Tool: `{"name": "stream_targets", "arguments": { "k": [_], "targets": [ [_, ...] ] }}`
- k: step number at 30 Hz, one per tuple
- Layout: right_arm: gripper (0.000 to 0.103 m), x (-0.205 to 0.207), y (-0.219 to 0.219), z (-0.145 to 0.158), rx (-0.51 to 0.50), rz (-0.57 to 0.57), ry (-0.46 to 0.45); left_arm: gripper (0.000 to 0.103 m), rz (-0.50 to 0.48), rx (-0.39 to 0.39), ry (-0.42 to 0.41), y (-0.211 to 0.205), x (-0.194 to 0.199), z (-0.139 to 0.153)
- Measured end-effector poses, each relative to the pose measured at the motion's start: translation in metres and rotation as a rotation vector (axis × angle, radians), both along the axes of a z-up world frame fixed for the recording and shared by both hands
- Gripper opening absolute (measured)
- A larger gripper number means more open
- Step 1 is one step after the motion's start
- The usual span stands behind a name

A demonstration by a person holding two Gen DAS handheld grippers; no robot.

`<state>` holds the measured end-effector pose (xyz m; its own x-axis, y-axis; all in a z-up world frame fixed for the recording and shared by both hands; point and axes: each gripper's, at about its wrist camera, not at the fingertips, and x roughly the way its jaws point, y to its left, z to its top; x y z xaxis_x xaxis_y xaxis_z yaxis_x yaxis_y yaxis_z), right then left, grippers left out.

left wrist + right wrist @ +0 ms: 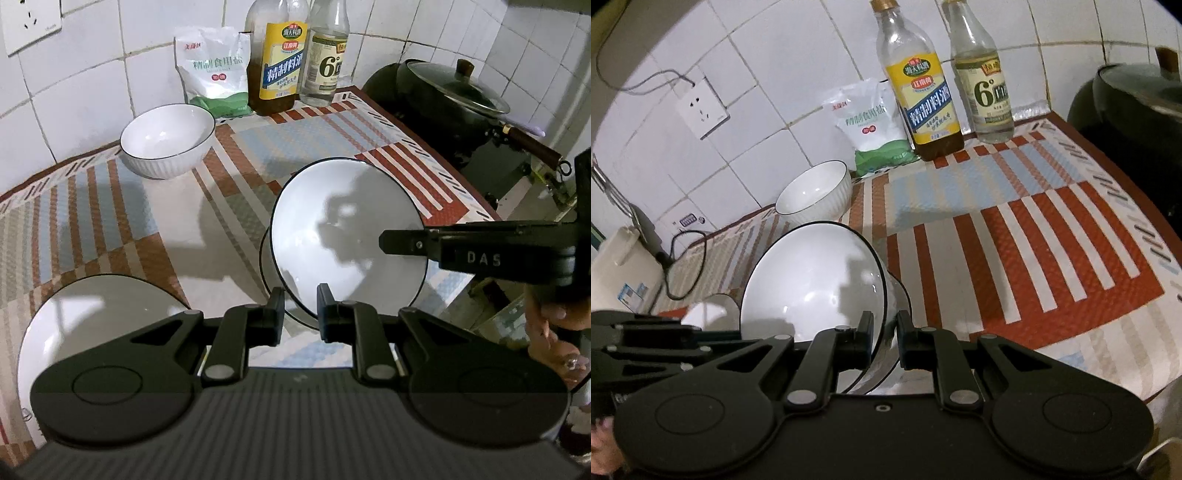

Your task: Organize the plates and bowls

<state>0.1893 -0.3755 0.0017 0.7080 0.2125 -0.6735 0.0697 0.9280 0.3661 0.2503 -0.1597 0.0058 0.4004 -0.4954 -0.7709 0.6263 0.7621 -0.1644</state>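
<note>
A white bowl with a dark rim [332, 221] hangs tilted above the patterned mat, its inside facing the left wrist camera. My left gripper [300, 310] is shut on its near rim. My right gripper [386, 243] comes in from the right and is shut on the rim's right side. In the right wrist view the same bowl [812, 277] stands on edge between the right gripper's [885, 332] fingers, with the left gripper [713, 334] at its left. A second dark-edged rim shows just under it; I cannot tell what it is. A ribbed white bowl [166, 140] sits upright by the wall. A white plate [92, 314] lies at the near left.
A salt bag [214, 66] and two bottles [277, 66] stand against the tiled wall. A black wok with a glass lid [450, 92] sits beyond the mat's right edge. A white appliance with a cord [624, 269] stands at the far left, and a person's hand [554, 332] holds the right gripper.
</note>
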Motion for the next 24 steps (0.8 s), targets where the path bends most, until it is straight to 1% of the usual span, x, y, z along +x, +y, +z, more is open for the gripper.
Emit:
{"name": "stream_targets", "arguments": {
  "k": [3,8,11,12,15,16,20,22,24],
  "targets": [
    [0.017,-0.001,0.004,-0.001,-0.034,0.009,-0.006,0.016,-0.001,0.004,0.017,-0.001,0.002,-0.004],
    [0.018,-0.003,0.011,0.0,-0.102,0.027,-0.021,0.016,-0.002,0.001,0.013,-0.001,0.002,-0.005],
    [0.019,-0.004,0.018,-0.001,-0.16,0.047,-0.037,0.016,-0.003,0.0,0.007,0.0,0.003,-0.005],
    [0.021,-0.004,0.021,-0.002,-0.185,0.057,-0.044,0.016,-0.002,0.001,0.002,0.0,0.003,-0.005],
    [0.022,-0.006,0.032,-0.005,-0.293,0.07,-0.061,0.016,0.003,-0.005,-0.007,0.001,0.002,-0.005],
    [0.023,-0.006,0.034,-0.007,-0.31,0.078,-0.062,0.016,0.007,-0.004,-0.009,0.001,0.003,-0.005],
    [0.023,-0.007,0.035,-0.009,-0.348,0.092,-0.085,0.016,0.005,-0.011,-0.024,0.001,0.003,-0.004],
    [0.023,-0.009,0.032,-0.01,-0.344,0.102,-0.102,0.017,0.003,-0.009,-0.031,0.001,0.003,-0.004],
    [0.024,-0.012,0.028,-0.011,-0.321,0.11,-0.12,0.019,-0.005,-0.014,-0.036,0.002,0.003,-0.004]
  ]
}}
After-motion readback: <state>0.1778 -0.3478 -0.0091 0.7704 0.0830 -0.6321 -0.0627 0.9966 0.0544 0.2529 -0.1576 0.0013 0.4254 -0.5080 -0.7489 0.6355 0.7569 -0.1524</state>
